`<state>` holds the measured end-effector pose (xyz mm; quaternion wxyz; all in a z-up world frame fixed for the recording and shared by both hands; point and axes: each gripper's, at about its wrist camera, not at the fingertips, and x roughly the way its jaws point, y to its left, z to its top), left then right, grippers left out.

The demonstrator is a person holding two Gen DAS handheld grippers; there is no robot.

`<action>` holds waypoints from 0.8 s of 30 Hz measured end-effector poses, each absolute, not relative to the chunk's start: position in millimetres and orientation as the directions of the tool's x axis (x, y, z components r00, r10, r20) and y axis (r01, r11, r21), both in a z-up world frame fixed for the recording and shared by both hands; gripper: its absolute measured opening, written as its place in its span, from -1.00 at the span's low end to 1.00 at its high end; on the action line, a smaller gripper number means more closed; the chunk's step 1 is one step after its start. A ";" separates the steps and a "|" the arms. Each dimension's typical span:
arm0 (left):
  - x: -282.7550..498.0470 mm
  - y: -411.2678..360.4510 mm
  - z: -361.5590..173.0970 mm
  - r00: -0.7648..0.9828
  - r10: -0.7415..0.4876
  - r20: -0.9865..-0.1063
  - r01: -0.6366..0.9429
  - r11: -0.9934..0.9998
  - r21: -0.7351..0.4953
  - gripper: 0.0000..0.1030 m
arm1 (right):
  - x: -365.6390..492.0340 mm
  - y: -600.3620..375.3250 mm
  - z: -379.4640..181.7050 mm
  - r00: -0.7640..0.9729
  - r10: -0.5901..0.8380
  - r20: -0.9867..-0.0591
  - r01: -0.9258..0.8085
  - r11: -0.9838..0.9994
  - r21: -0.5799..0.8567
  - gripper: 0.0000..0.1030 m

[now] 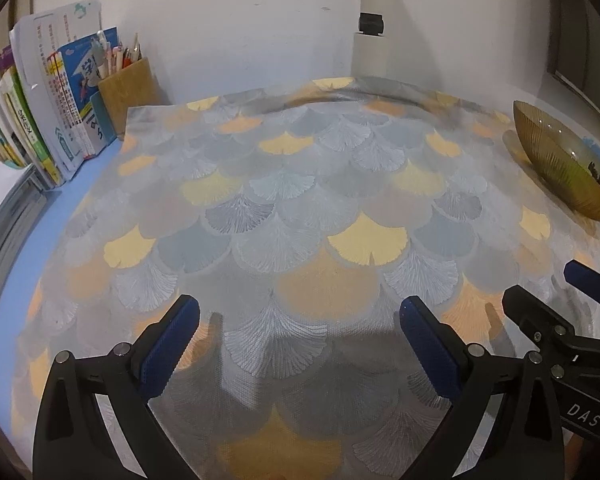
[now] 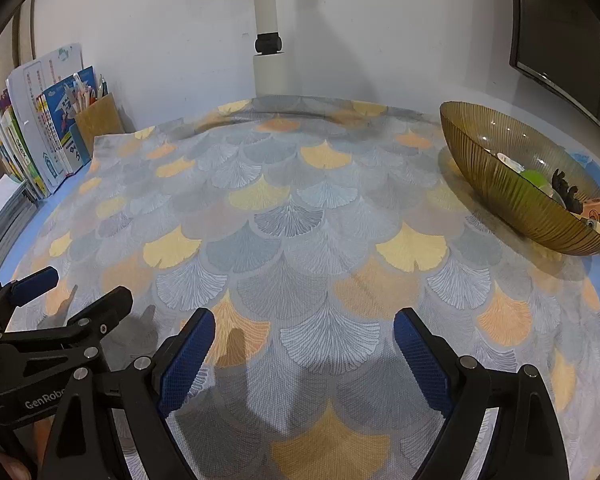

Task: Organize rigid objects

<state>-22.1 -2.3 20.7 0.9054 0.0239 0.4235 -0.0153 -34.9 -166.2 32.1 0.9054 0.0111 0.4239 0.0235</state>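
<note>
A: Status on both sets of jaws?

B: Left gripper (image 1: 300,330) has its jaws spread wide, nothing between them, only the grey and yellow fan-patterned cloth (image 1: 300,200) under them. Right gripper (image 2: 304,340) is the same: jaws apart, nothing held.

A: Where are the rigid objects?

B: In the ribbed amber glass bowl (image 2: 496,188), far right of the worktop, well apart from both grippers. Inside I see a green round piece (image 2: 534,178), a dark toy figure (image 2: 564,190) and an orange printed block (image 2: 594,216). Can't tell more, too small.

A: Anything else on the worktop?

B: Upright row of books (image 1: 40,120) at far left, with a brown pen holder (image 1: 130,94) just beside it.
</note>
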 end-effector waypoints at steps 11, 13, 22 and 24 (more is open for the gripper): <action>-2.8 5.0 6.7 0.531 -0.039 -0.847 0.054 0.998 -0.012 1.00 | -34.6 -165.3 30.3 0.628 0.056 -0.776 -0.035 0.998 0.044 0.75; -3.9 4.5 6.2 0.533 -0.036 -0.846 0.050 0.999 -0.011 1.00 | -34.7 -166.1 29.8 0.623 0.054 -0.780 -0.027 0.998 0.048 0.75; -1.5 5.9 5.8 0.538 -0.039 -0.842 0.053 0.999 -0.013 1.00 | -21.6 -173.4 16.8 0.544 0.061 -0.837 0.004 0.997 0.075 0.93; -0.8 6.8 6.0 0.538 -0.040 -0.842 0.055 0.998 -0.012 1.00 | -20.8 -172.8 15.6 0.536 0.062 -0.842 -0.002 0.997 0.072 0.99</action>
